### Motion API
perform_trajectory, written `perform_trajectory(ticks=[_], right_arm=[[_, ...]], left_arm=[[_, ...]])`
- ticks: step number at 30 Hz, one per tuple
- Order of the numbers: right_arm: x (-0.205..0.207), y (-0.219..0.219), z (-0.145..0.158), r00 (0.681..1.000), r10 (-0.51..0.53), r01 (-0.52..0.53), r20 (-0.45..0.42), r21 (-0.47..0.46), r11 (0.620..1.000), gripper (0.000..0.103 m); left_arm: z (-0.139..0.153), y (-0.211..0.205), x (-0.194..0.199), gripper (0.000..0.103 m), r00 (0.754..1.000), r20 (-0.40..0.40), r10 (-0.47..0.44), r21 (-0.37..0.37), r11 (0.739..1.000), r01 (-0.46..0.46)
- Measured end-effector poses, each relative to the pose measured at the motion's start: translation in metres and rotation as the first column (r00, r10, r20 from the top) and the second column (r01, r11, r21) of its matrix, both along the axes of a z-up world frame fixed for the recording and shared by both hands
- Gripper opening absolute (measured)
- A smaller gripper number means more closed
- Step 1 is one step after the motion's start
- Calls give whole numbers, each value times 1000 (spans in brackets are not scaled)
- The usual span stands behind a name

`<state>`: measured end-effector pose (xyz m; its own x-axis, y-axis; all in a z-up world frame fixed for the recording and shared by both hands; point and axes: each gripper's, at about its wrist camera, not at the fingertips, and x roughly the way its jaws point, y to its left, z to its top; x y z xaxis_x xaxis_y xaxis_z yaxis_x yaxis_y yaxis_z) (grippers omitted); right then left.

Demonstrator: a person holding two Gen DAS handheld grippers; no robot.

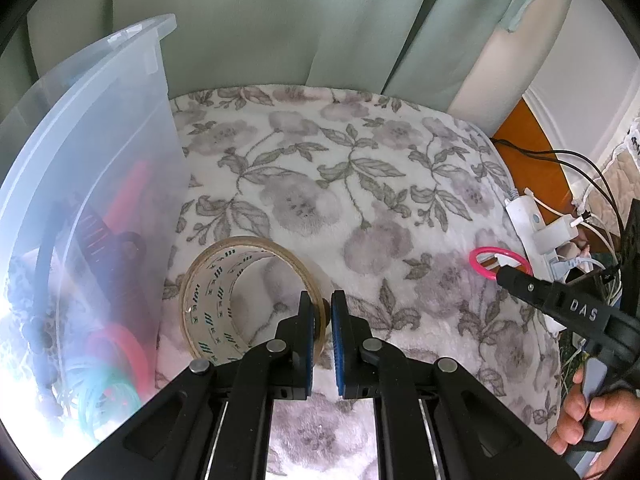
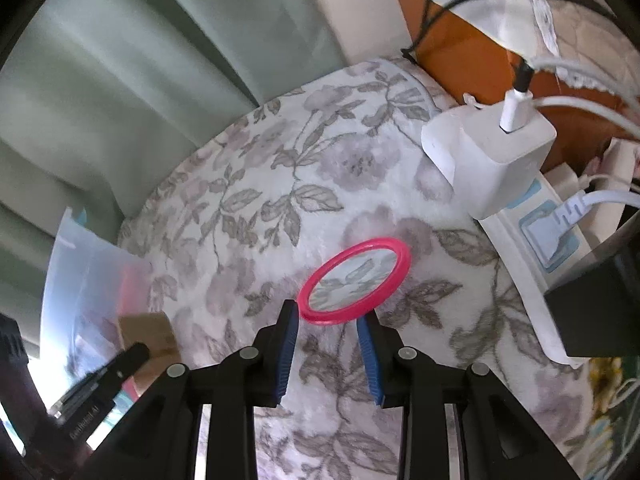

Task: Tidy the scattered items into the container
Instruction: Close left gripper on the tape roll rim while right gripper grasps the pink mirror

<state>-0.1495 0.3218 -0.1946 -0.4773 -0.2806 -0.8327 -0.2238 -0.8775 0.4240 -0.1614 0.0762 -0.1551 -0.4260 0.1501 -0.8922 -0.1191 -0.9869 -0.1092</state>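
Two loose items show outside the clear plastic storage bin [image 1: 100, 184], which fills the left of the left wrist frame and already holds red, teal and dark things behind its cloudy wall. Just right of it, low centre, the roll of clear packing tape on a tan core [image 1: 248, 300] stands on edge on the floral fleece blanket [image 1: 360, 184]. My left gripper [image 1: 322, 316] is pinched narrow on the roll's near wall, one blue pad inside the ring, one outside. To do this well I would keep that squeeze firm and make sure the roll clears the tall bin rim [image 1: 132, 36] before any release, since a hollow roll can swivel in a thin pinch.

At the far right of that frame lies the bright pink plastic ring [image 2: 356, 282], flat on the blanket beside the white power strip [image 2: 532, 280]. In the right wrist view, centre frame, my right gripper [image 2: 329, 320] stands spread wide, pads straddling the ring's near edge. I judge the pads need to close on the rim itself, staying clear of the white charger block [image 2: 488, 160].
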Motion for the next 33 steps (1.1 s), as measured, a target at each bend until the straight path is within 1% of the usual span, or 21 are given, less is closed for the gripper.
perform_trajectory(ticks=[4,13,15,16,17,18,19,21,24,29,33], right_arm=[[-4,4,3,999,-17,17,-27,-31,999,33],[-8,20,-14,995,-100,102,22,-88,991,33],[-8,20,-13,995,-99,100,9,-95,990,30],[-8,20,-11,995,-97,97,0,-99,990,25],[-8,20,-10,995,-95,94,-8,-103,990,16],[-8,20,-8,996,-93,91,-16,-107,990,9],[-8,20,-6,996,-91,88,-24,-111,990,7],[-8,19,-3,995,-87,82,-41,-119,989,6],[-9,19,1,995,-81,72,-66,-131,989,6],[-1,18,11,993,-71,56,-93,-159,986,6],[8,16,25,990,-60,38,-124,-178,983,6]], left_arm=[[-1,2,-1,8,1000,4,-7,-2,1000,7],[-5,6,-5,8,1000,14,-21,0,1000,21],[-6,8,-6,8,1000,17,-26,0,1000,26],[-6,9,-6,8,999,18,-29,0,1000,29],[-7,9,-6,8,999,20,-31,0,1000,31],[-7,10,-6,8,999,22,-33,1,999,33],[-8,10,-6,8,999,25,-36,3,999,35],[-10,10,-6,8,999,33,-34,13,999,33],[-9,10,-5,7,999,24,-30,10,999,30],[-2,6,-3,7,1000,10,-12,15,1000,12],[7,1,0,7,1000,-8,-2,26,1000,2]])
